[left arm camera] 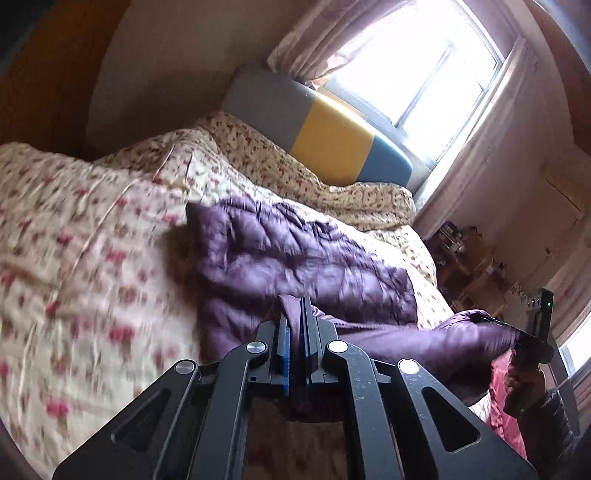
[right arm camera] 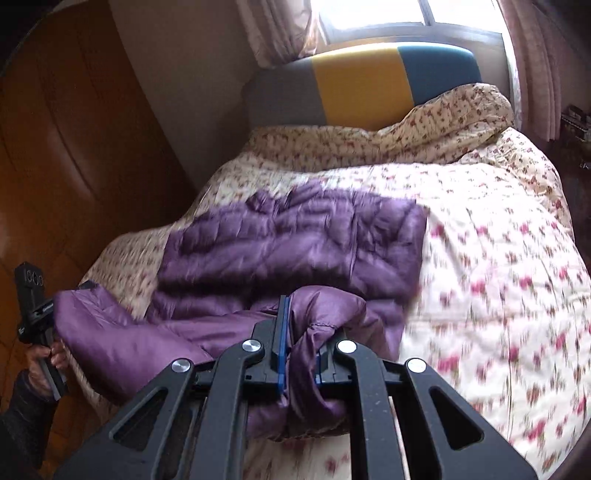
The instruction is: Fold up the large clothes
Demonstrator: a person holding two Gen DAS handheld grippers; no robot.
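You are clamping the purple quilted jacket (left arm camera: 295,258) with both tools. Your left gripper (left arm camera: 297,325) is pinching a thin fold of the purple fabric between its blue-padded fingers (left arm camera: 284,354), the jaws nearly touching with only the cloth between them. Your right gripper (right arm camera: 301,332) is closed on a thicker bunch of the same jacket (right arm camera: 291,243), its jaws standing a little wider apart around a gathered, stitched hem.

The jacket is lying across the bed (right arm camera: 498,258), on the floral bedspread, with its main body spread flat toward the middle and its near portion lifted off the foot edge between your two tools. In the left wrist view your right hand (left arm camera: 524,376) is showing at the far right, gripping its handle, with the purple cloth stretching toward it. In the right wrist view your left hand (right arm camera: 48,360) is showing at the far left, beside the bed's left edge.

At the head of the bed a folded floral duvet (right arm camera: 406,133) is leaning against the grey, yellow and blue headboard (right arm camera: 362,77), below a bright window (left arm camera: 424,74) with pink curtains (left arm camera: 332,33). A wooden wardrobe (right arm camera: 74,147) is standing along the bed's left side
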